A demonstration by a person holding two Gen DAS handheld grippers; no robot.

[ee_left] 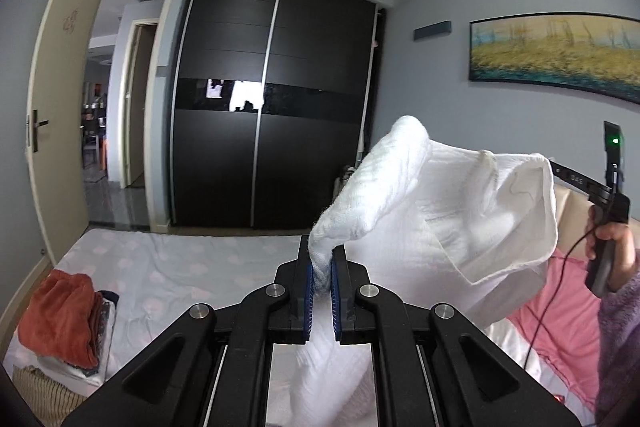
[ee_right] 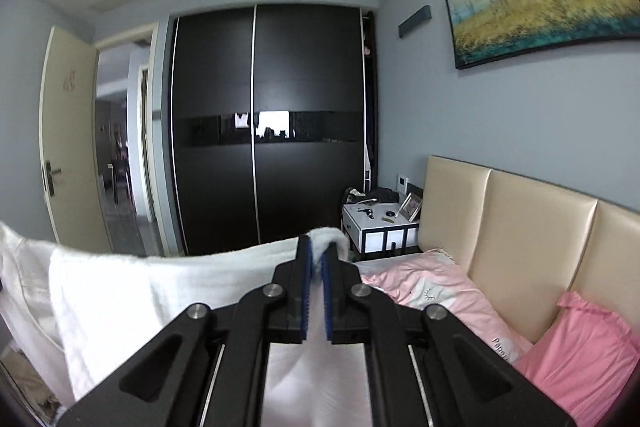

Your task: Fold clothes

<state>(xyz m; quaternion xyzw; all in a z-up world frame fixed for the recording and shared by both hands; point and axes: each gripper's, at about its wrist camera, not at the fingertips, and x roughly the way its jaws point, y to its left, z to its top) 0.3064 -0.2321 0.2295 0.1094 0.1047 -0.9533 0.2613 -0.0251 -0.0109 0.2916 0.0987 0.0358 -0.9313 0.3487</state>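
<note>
A white textured garment [ee_left: 440, 211] hangs in the air above the bed, held at two points. My left gripper [ee_left: 321, 267] is shut on one bunched edge of it, and the cloth rises and folds over to the right. My right gripper [ee_right: 316, 259] is shut on another edge of the white garment [ee_right: 132, 291], which stretches away to the left in the right wrist view. The right gripper's handle and the hand holding it [ee_left: 608, 227] show at the right of the left wrist view, partly behind the cloth.
The bed [ee_left: 180, 267] with a pale patterned sheet lies below. A stack of folded clothes topped by an orange piece [ee_left: 64, 319] sits at its left edge. Pink pillows [ee_right: 580, 351] lean on the beige headboard [ee_right: 520, 227]. A nightstand [ee_right: 380, 223] and black wardrobe [ee_right: 272, 131] stand behind.
</note>
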